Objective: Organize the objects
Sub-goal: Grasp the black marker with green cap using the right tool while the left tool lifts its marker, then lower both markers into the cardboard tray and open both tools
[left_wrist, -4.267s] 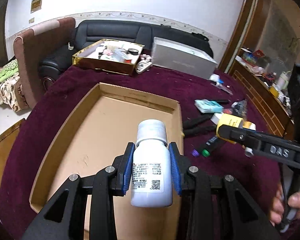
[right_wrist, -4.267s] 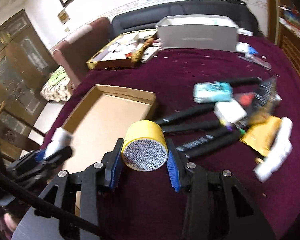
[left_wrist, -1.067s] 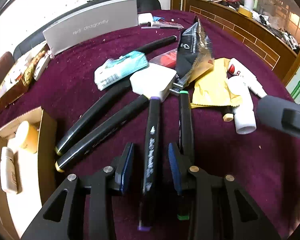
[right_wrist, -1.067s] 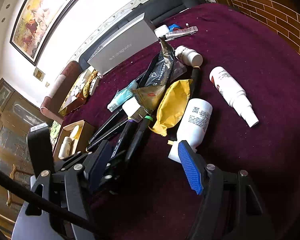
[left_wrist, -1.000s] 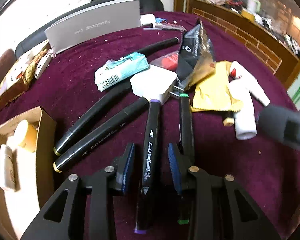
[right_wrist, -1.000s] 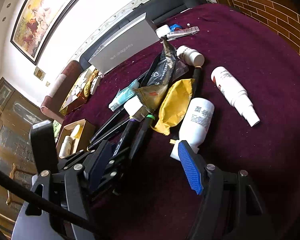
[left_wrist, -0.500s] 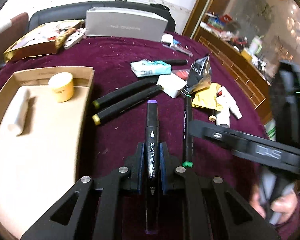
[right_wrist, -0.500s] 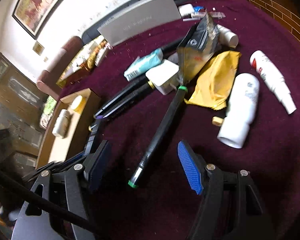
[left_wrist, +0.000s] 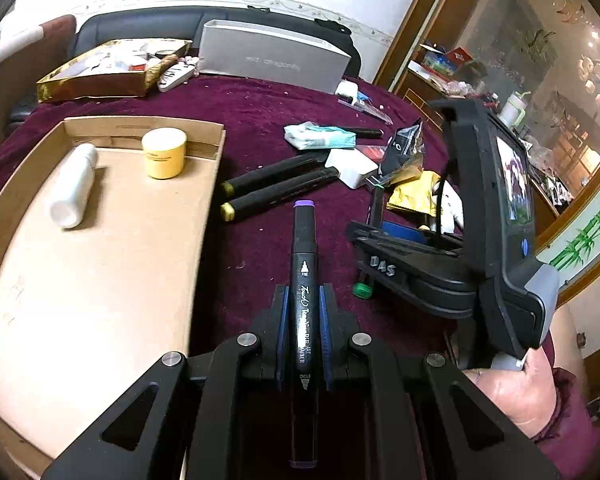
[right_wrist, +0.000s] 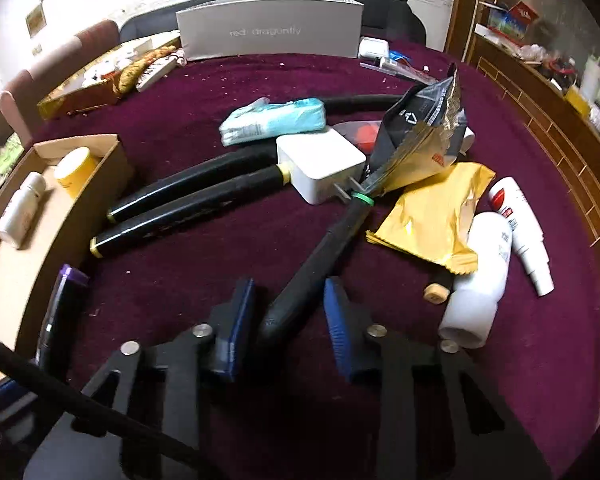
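Observation:
My left gripper (left_wrist: 302,312) is shut on a black marker with a purple cap (left_wrist: 303,264), held above the maroon tablecloth just right of the cardboard tray (left_wrist: 100,264). The tray holds a white bottle (left_wrist: 73,190) and a yellow jar (left_wrist: 164,153). My right gripper (right_wrist: 288,300) is open, its blue pads either side of a black marker with a green cap (right_wrist: 320,256) lying on the cloth. The purple marker also shows in the right wrist view (right_wrist: 62,304) at the left.
Two yellow-capped black markers (right_wrist: 188,204), a white adapter (right_wrist: 320,164), a teal tissue pack (right_wrist: 274,120), black and gold foil packets (right_wrist: 424,136), white bottles (right_wrist: 480,276) and a spray bottle (right_wrist: 520,228) lie on the cloth. A grey box (right_wrist: 268,32) stands behind.
My left gripper has closed on the purple-capped marker and lifted it toward the tray. My right gripper has dropped down around the green-capped marker, jaws narrower than before.

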`<state>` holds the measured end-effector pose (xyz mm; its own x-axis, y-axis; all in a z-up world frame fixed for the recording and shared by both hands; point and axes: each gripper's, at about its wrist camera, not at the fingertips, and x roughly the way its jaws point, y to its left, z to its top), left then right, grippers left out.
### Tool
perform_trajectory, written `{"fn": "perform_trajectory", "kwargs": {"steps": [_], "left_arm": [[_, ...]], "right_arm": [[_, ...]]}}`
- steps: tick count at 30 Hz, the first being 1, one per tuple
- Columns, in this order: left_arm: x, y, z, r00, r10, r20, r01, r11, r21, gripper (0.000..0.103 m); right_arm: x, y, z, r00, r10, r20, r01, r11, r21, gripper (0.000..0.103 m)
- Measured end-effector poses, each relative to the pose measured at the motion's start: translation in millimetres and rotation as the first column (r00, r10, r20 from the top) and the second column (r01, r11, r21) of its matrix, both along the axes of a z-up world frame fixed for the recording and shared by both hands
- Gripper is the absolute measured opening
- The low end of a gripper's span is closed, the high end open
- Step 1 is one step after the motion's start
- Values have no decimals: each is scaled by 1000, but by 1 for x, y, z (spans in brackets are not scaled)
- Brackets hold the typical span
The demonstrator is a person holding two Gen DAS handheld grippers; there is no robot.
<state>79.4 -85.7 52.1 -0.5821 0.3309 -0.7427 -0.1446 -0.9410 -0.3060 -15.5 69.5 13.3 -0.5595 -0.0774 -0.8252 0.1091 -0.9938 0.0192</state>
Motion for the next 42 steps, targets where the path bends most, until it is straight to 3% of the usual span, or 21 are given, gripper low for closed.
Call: {"fn": "perform_trajectory", "kwargs": {"steps": [4, 10, 18, 22, 29, 36, 42], "left_arm": [[13, -12, 6, 1000, 23, -18, -23, 1000, 14, 11], [36, -30, 13, 997, 68, -44, -67, 997, 42, 11], [67, -71, 24, 986, 148, -76, -143, 987, 66, 11], [74, -98, 34, 975, 202, -94, -198, 979, 52, 12], [54, -143, 45, 957, 270, -105, -272, 962, -9, 12], [1, -167, 27, 953, 301, -47, -304, 949, -82, 11], [-42, -180, 3, 952, 307, 23, -302, 946, -119, 11]], "right_arm": [[8, 25, 3, 1000, -7, 30, 11, 992, -124, 12], [31, 40, 14, 999, -11, 33, 17, 978, -207, 12], [60, 40, 47, 1000, 29, 10, -23, 926, -377, 13], [68, 13, 73, 994, 110, -20, -108, 899, -425, 13], [56, -49, 89, 973, 232, -11, -211, 861, -462, 13], [20, -114, 68, 952, 300, 69, -235, 853, -466, 13], [-16, -159, 40, 945, 301, 131, -225, 884, -410, 13]]}}
